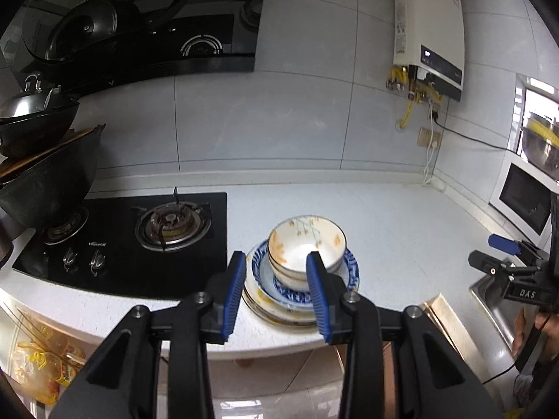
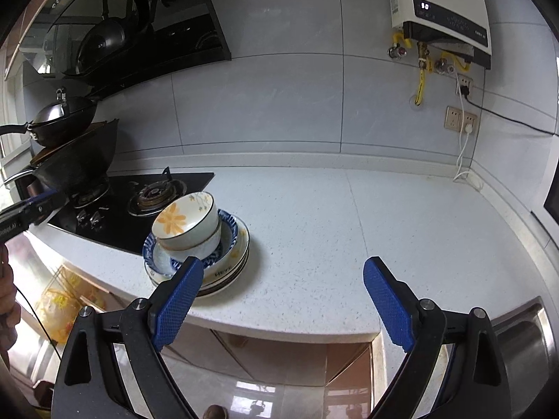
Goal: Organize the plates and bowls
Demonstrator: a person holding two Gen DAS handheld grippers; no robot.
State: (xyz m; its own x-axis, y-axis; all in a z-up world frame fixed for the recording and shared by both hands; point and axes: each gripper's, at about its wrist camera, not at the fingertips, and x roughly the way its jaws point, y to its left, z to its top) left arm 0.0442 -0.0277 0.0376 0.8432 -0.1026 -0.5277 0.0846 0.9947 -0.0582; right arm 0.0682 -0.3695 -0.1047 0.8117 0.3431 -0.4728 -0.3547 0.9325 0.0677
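A stack of dishes stands near the front edge of the white counter [image 1: 401,230]. Two white bowls with orange flowers [image 1: 307,241] nest on a blue-patterned plate [image 1: 351,269], which lies on several plain plates. My left gripper [image 1: 276,256] hovers just in front of the stack, open by a narrow gap with nothing between its blue pads. In the right wrist view the same bowls [image 2: 185,216] and blue plate [image 2: 237,230] sit at the left. My right gripper [image 2: 283,262] is open wide and empty, with its left finger just in front of the stack.
A black gas hob [image 1: 122,244] lies left of the stack, with stacked woks [image 1: 45,181] on its far burner. A steel sink [image 2: 524,342] lies at the right, and a microwave [image 1: 520,202] stands beyond it. A water heater [image 1: 429,28] and cables hang on the tiled wall.
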